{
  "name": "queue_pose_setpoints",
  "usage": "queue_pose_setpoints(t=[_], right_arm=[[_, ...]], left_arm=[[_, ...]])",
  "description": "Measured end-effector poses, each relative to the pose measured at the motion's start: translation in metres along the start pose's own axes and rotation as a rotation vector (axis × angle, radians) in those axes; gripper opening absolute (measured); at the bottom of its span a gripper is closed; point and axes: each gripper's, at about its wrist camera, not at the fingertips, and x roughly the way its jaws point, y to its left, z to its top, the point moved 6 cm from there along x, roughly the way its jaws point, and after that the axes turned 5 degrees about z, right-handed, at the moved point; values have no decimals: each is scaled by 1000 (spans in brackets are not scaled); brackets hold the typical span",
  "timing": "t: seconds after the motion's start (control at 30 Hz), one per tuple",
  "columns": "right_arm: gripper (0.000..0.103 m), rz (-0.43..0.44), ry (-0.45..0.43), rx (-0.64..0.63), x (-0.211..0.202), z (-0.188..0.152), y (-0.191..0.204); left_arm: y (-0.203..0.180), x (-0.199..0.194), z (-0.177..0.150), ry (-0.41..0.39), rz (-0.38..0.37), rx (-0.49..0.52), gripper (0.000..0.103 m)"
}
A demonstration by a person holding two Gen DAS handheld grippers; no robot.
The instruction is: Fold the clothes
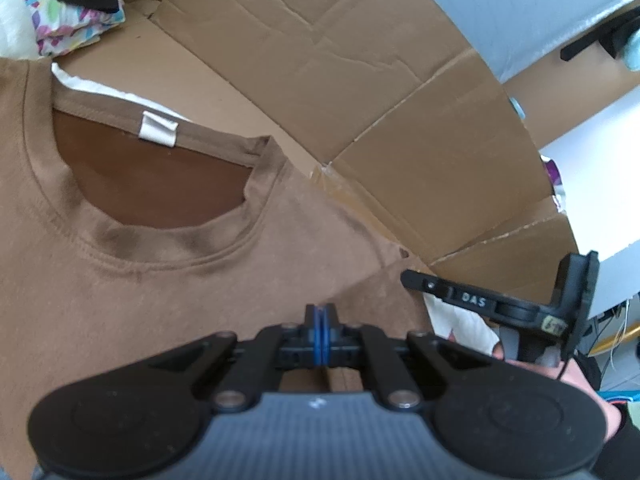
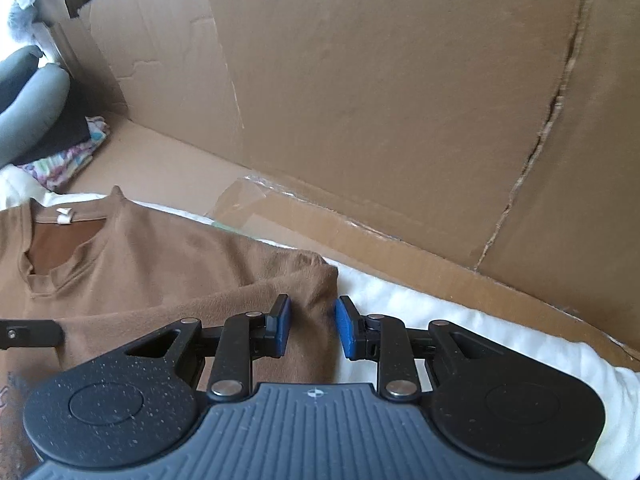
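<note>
A brown T-shirt (image 1: 168, 280) lies flat with its round neckline and white label (image 1: 158, 130) facing me. In the left wrist view my left gripper (image 1: 322, 320) is shut over the shirt below the collar, its blue pads pressed together; whether cloth is pinched between them I cannot tell. My right gripper (image 2: 314, 326) stands open over the shirt's folded right edge (image 2: 316, 280), and brown cloth lies between its blue pads (image 2: 346, 330) without being pressed. From the left wrist view the right gripper (image 1: 412, 278) shows side on at the shirt's right edge. The left gripper's finger (image 2: 32, 334) pokes in at the left.
Creased cardboard walls (image 2: 360, 100) rise behind and to the right, with a cardboard floor (image 1: 168, 60). White padding (image 2: 460, 320) lies under the shirt. A colourful patterned cloth (image 1: 68, 24) and dark fabric (image 2: 60, 136) sit at the far left. A person's hand (image 1: 584, 392) holds the right gripper.
</note>
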Motion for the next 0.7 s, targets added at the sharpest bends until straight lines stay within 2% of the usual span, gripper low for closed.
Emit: queue_pose_setpoints(t=[0.07,0.13,0.37,0.57,0.63,0.7], right_arm=[[27,2,5,10,5,1,-1],[11,4,4,-8,8,1,0],[8,-41,23,-143,13,6,9],[14,-30,28,-76,12,9,-1],[31,-12,18,-39,4,11,-7],[33,2,8,-22,-7,10,-10]], left_arm=[[1,0,0,0,-1,0,1],[1,0,-1,-1,-2,1,1],[3,4,2,-12,16,8,1],[13,19,-2,31,51,-10,2],[14,16,-3,33,47,-13,3],[14,13,-4,35,44,-16,5]])
